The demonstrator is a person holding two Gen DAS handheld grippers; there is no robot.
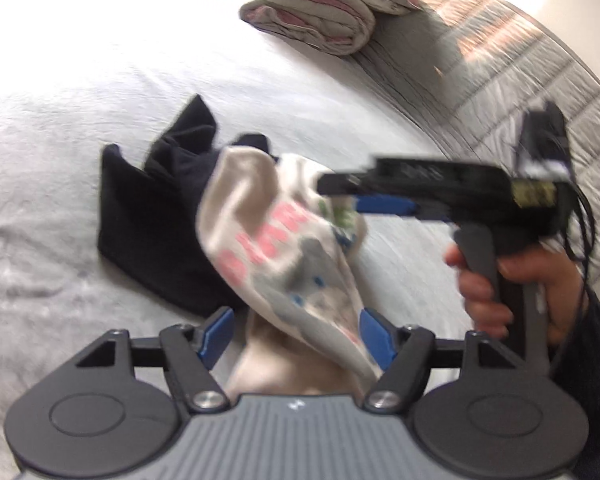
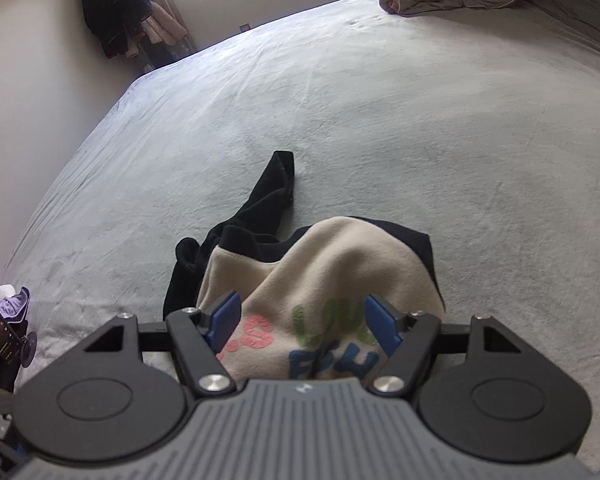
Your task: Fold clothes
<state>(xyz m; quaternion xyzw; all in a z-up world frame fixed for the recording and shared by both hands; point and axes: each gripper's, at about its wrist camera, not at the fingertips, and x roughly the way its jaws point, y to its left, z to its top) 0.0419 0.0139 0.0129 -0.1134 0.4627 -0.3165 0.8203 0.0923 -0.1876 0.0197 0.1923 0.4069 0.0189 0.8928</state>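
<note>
While both claws, L (image 1: 296,330) & R (image 2: 300,326), gape wide round the cream printed sweatshirt (image 2: 320,280), pinch hem corners evenly, lift clear of bed (image 2: 380,120).

Partly legible lettering on the cream garment

The cream garment (image 2: 324,280) carries printed letters in pink, green and blue; folds and the gripper cut them off, so no whole word reads. The left wrist view shows them only as blur.
</note>
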